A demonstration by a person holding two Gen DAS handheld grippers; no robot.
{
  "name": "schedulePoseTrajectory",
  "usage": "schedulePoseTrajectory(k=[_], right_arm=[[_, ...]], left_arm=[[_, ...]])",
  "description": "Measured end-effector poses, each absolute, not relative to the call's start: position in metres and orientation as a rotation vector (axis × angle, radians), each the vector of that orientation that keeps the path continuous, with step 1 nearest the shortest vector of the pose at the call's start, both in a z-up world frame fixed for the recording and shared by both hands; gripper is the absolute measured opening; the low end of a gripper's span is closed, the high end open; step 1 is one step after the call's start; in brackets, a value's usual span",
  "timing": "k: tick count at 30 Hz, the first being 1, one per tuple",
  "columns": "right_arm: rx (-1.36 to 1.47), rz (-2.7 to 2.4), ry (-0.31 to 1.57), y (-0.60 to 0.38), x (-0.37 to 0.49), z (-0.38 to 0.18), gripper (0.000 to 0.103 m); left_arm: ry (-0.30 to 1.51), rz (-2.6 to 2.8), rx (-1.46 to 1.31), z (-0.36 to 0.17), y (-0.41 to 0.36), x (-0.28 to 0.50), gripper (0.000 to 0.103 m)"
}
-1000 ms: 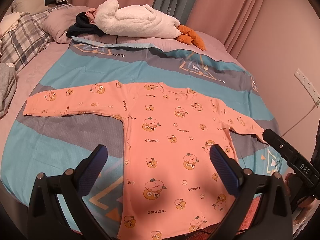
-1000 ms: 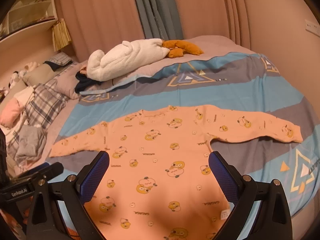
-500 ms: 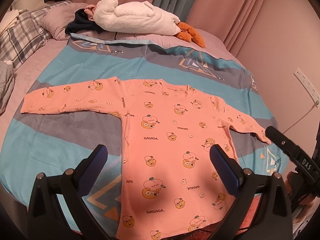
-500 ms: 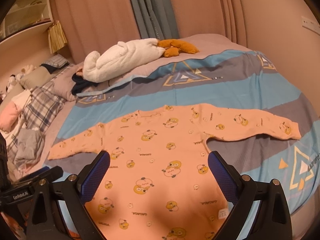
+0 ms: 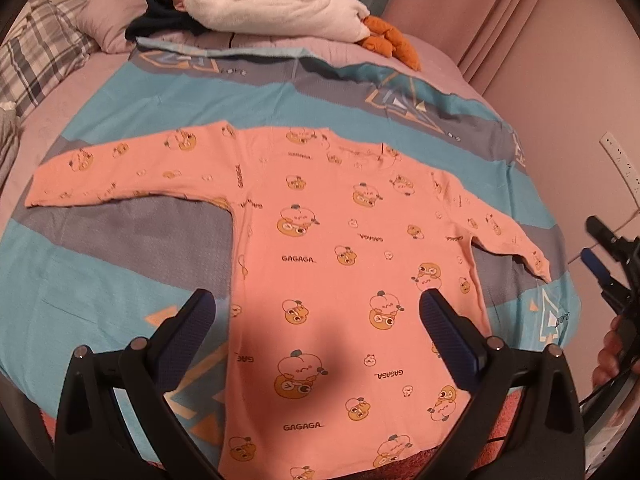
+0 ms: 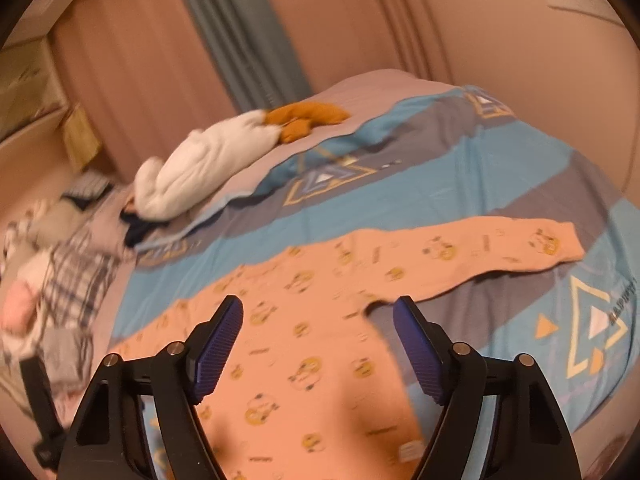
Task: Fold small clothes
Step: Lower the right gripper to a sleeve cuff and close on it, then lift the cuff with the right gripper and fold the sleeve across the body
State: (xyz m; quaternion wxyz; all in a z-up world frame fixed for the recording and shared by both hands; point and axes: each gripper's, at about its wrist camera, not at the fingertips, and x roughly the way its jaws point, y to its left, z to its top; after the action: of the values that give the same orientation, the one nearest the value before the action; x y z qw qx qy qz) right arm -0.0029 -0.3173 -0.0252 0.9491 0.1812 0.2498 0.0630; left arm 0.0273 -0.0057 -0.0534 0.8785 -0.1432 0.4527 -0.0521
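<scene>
A bedroom under warm, dim, pinkish light. Pink pleated curtains (image 5: 472, 12) across the far wall, with one grey-blue curtain panel (image 6: 240, 36) between them. Plain pink wall (image 5: 568, 92) at the right side, carrying a white socket strip (image 5: 620, 160) with a thin cable hanging below it. A wide bed covered by a blue and grey striped bedspread with triangle prints (image 5: 120, 128), over a mauve sheet (image 6: 384, 84) visible at the far edge. Near the far edge, a white fluffy plush blanket roll (image 5: 276, 4) touching an orange plush toy (image 5: 388, 40). At the far left corner, a mauve pillow (image 5: 108, 20) and a plaid grey-white pillow (image 5: 36, 56). Very blurred in the right wrist view: a pale shelf (image 6: 28, 92) at the left wall.
</scene>
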Motion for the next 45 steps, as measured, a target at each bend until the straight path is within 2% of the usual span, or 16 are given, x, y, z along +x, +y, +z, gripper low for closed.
schedulePoseTrajectory(k=[8,11,13,15,19,25,28,30,31,37,45], right_arm=[[0.575,-0.040,0.510,-0.416,0.017,-0.036,0.068],[0.665,-0.139,0.512,-0.461,0.025,-0.052,0.061],[0.748,-0.222,0.531,-0.494,0.030,-0.072,0.058],[0.818,-0.272,0.581,-0.519,0.039,-0.096,0.049],[0.936,-0.317,0.630,-0.555,0.055,-0.140,0.044],[1.004,-0.335,0.620,-0.578,0.081,-0.168,0.039],[1.034,-0.298,0.602,-0.580,0.091,-0.169,0.028],[1.008,-0.283,0.597,-0.581,0.095,-0.167,0.011],[0.986,-0.299,0.606,-0.580,0.098,-0.164,0.010],[0.858,-0.414,0.570,-0.589,0.089,-0.142,0.005],[0.725,-0.424,0.515,-0.570,0.087,-0.106,0.005]], left_arm=[[1.076,-0.193,-0.320,-0.093,-0.023,0.044,0.088],[1.131,-0.224,-0.313,-0.111,-0.033,0.047,0.079],[1.167,-0.236,-0.301,-0.121,-0.038,0.048,0.073],[1.195,-0.245,-0.306,-0.130,-0.039,0.048,0.071],[1.217,-0.231,-0.305,-0.142,-0.038,0.047,0.068],[1.217,-0.230,-0.290,-0.146,-0.039,0.049,0.067],[1.218,-0.228,-0.304,-0.146,-0.040,0.053,0.067],[1.215,-0.240,-0.314,-0.145,-0.042,0.055,0.067],[1.216,-0.244,-0.314,-0.146,-0.043,0.056,0.067],[1.191,-0.243,-0.325,-0.134,-0.041,0.065,0.067],[1.102,-0.211,-0.362,-0.107,-0.022,0.078,0.069]])
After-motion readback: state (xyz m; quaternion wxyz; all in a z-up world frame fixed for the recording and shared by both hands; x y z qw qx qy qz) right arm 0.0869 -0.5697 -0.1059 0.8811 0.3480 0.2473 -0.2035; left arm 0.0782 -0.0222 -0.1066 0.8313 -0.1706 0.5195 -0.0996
